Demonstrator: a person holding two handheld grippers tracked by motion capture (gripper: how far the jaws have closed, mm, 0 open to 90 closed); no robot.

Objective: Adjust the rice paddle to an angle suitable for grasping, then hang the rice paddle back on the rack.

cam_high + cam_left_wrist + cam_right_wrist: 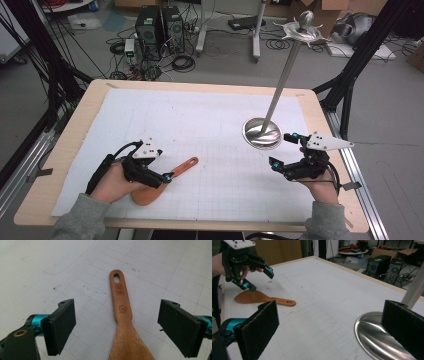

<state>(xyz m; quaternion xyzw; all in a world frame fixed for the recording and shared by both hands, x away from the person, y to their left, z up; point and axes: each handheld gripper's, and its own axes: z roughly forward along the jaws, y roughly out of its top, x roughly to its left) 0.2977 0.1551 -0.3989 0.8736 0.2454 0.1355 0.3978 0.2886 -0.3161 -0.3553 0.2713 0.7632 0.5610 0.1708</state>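
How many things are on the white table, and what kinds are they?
Wooden spatula: 1
Shiny metal stand with a tall pole: 1
Total: 2

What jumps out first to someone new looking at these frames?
Probably the tall metal stand: its shiny round base sits at the right of the white mat and its pole leans up out over the far edge. Next, the wooden spatula lying flat near the front left, with the open left gripper poised over it, jaws either side of the handle. The right gripper, also open, hovers beside the stand's base.
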